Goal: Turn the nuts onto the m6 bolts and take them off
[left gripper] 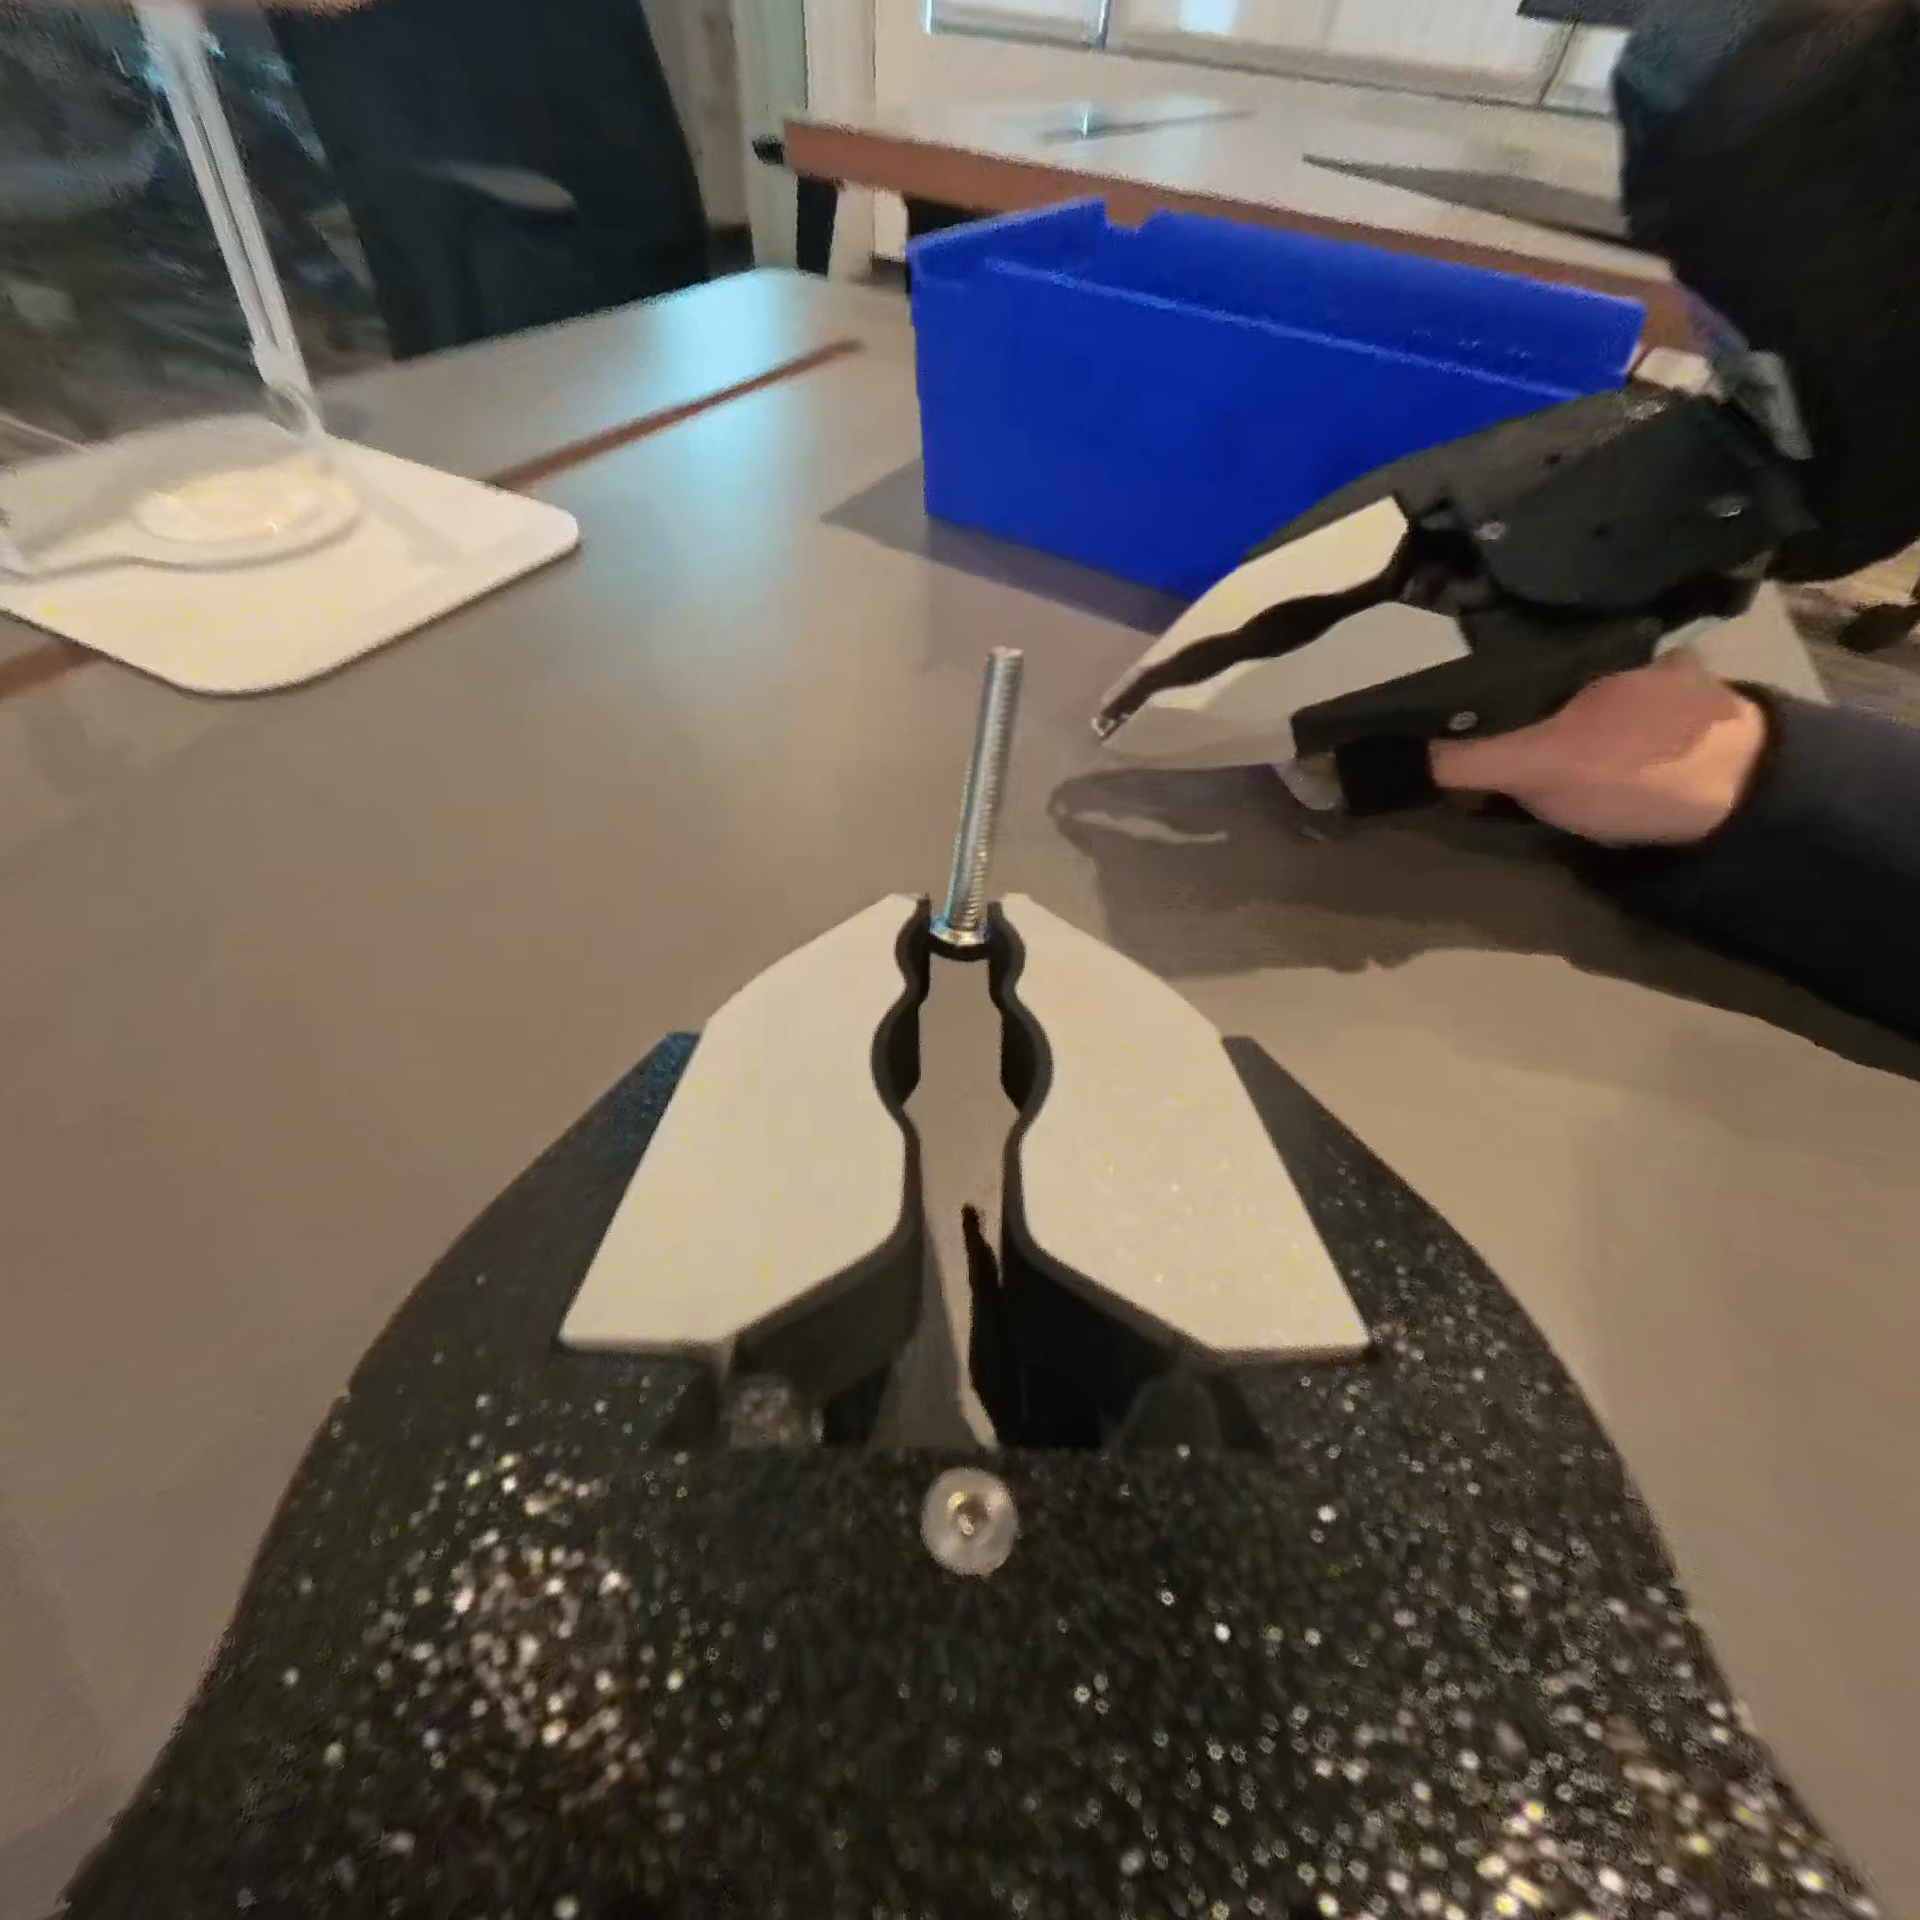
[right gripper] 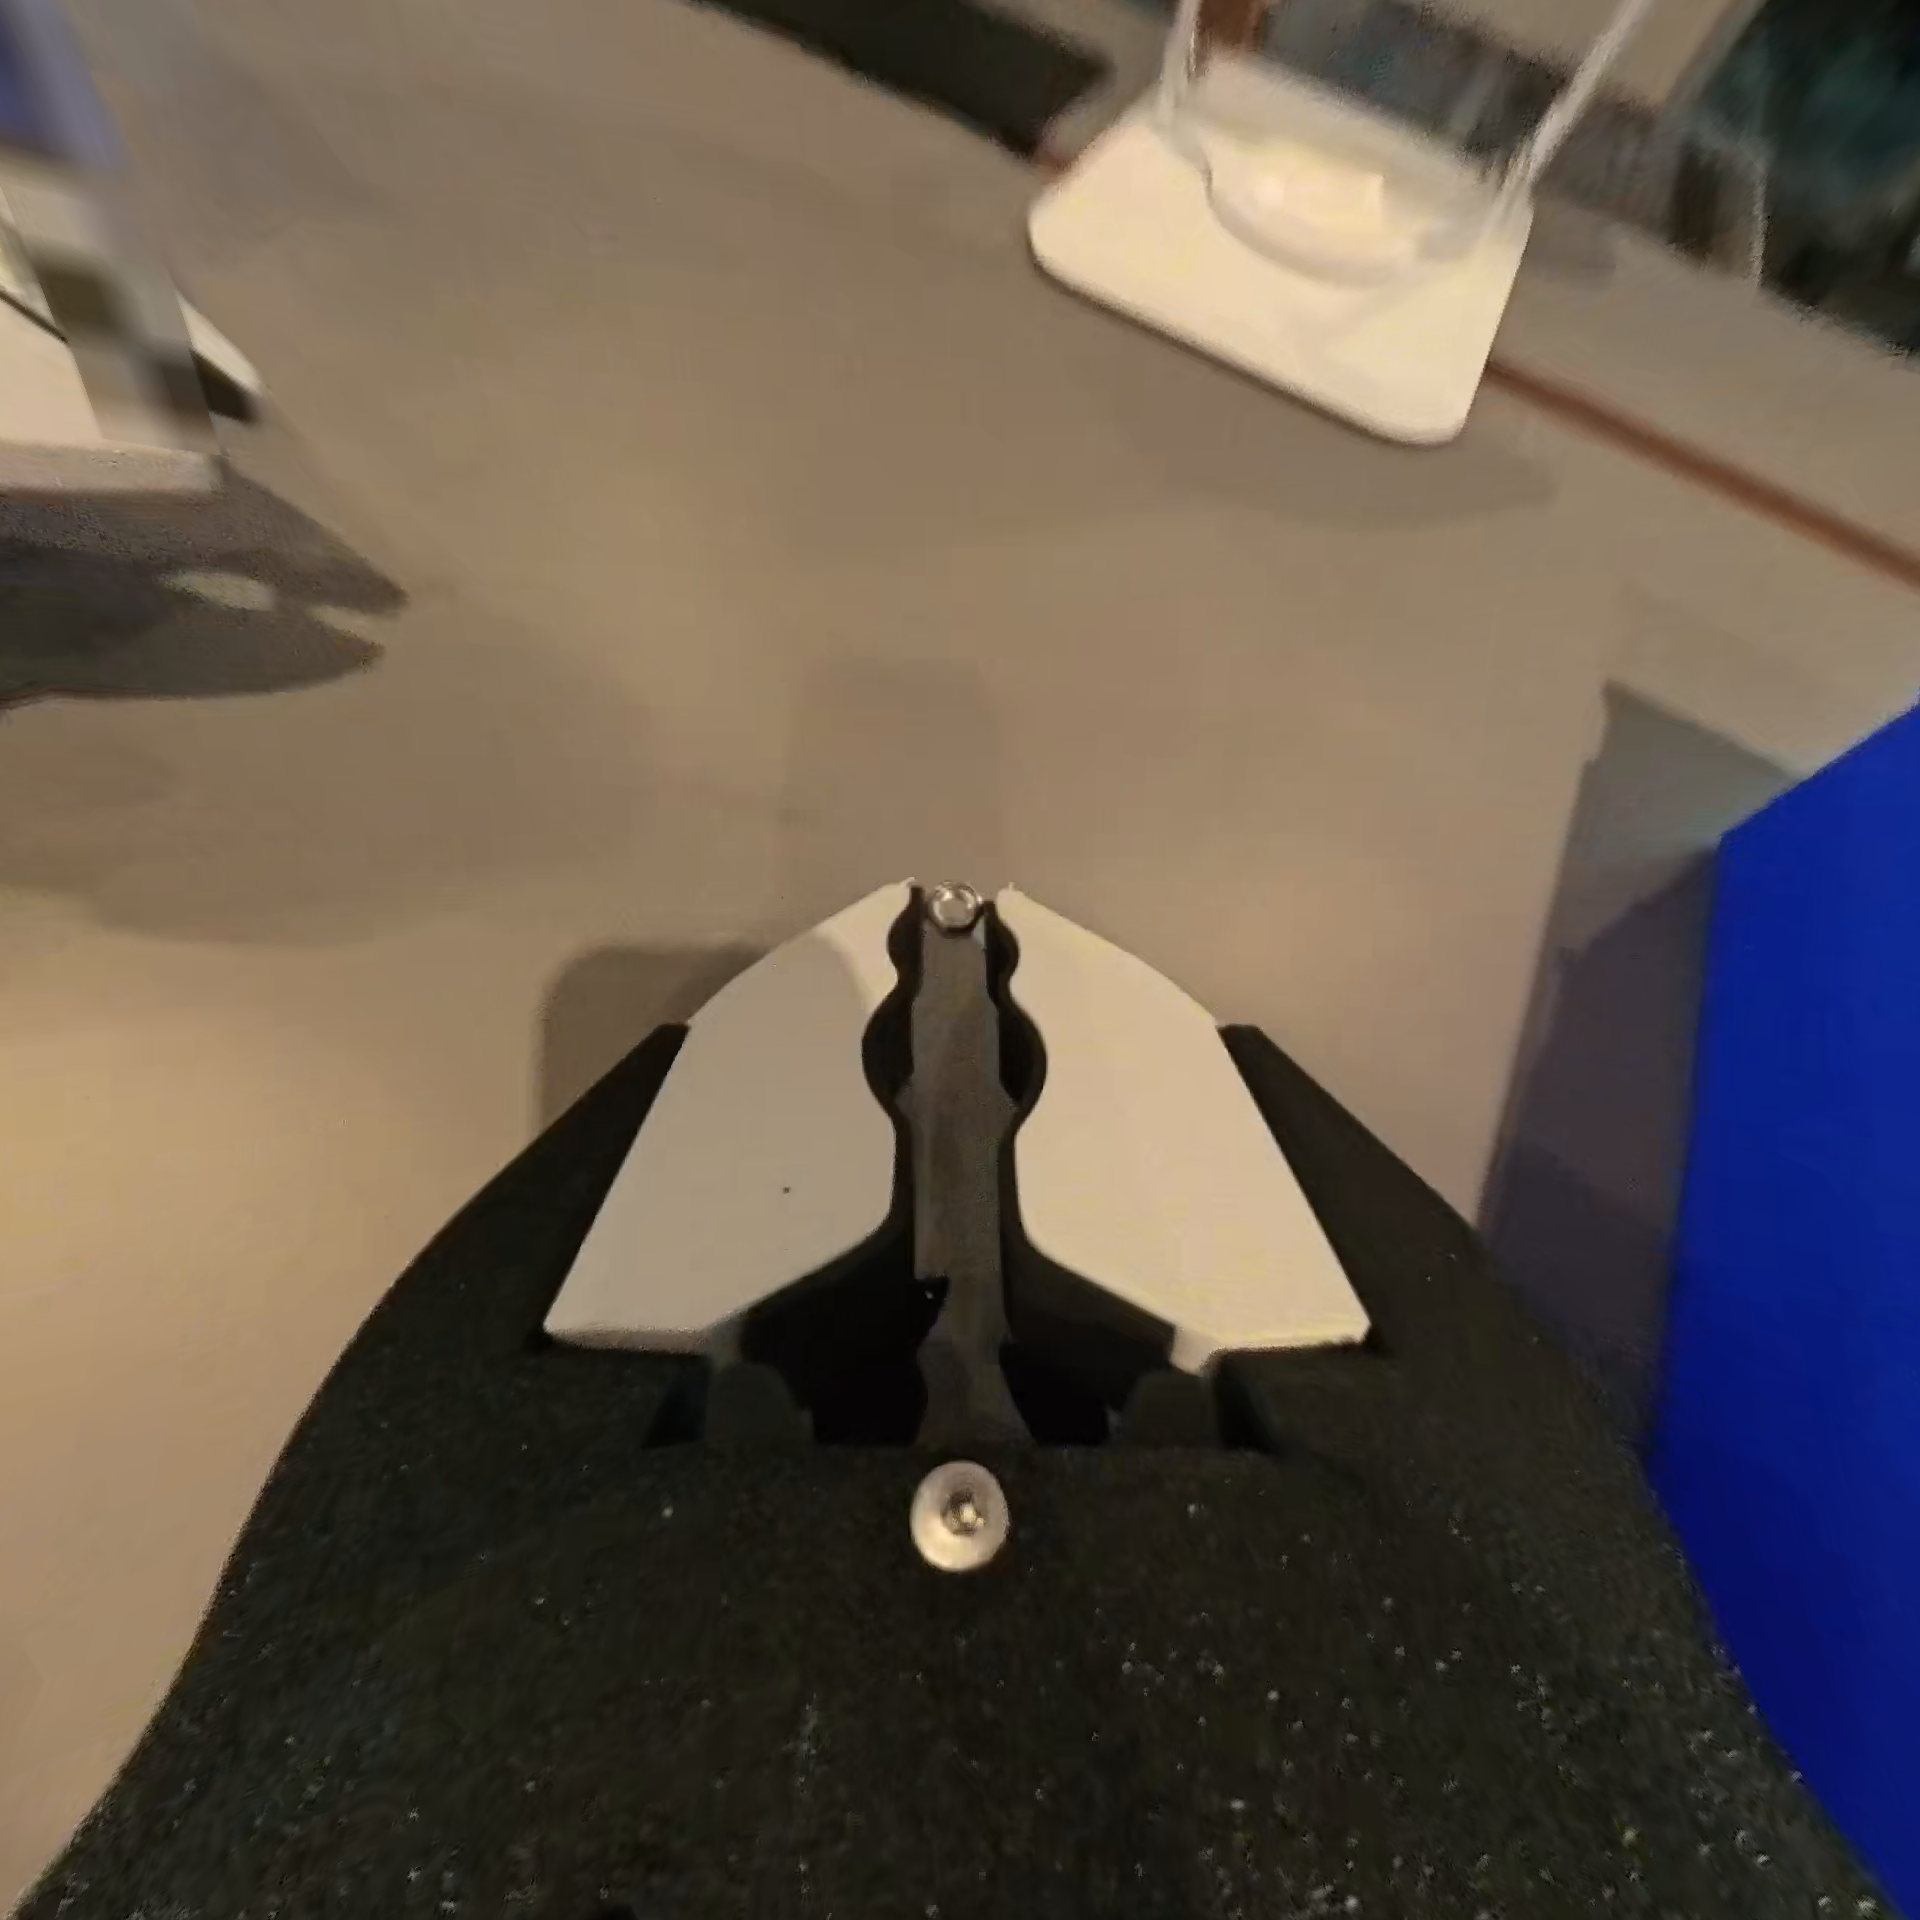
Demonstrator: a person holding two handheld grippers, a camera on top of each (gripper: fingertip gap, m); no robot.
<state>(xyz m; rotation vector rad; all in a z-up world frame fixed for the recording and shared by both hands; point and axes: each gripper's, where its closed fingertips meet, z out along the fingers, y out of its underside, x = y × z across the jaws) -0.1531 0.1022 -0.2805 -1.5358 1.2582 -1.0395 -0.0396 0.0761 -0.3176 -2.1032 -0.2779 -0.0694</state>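
Note:
My left gripper (left gripper: pixel 958 923) is shut on the head of a long silver M6 bolt (left gripper: pixel 985 790). The bolt's threaded shaft points forward and up, away from the tips, above the grey table. My right gripper (right gripper: pixel 956 896) is shut on a small silver nut (right gripper: pixel 955 903) pinched at its fingertips. In the left wrist view the right gripper (left gripper: pixel 1110 719) is held by a hand at the right, tips just above the table, to the right of the bolt and apart from it.
A blue plastic bin (left gripper: pixel 1236 384) stands on the table beyond the bolt; its wall also shows at the right of the right wrist view (right gripper: pixel 1808 1195). A white stand base with a clear post (left gripper: pixel 281 561) sits at the far left. A dark sleeve (left gripper: pixel 1787 894) lies at the right.

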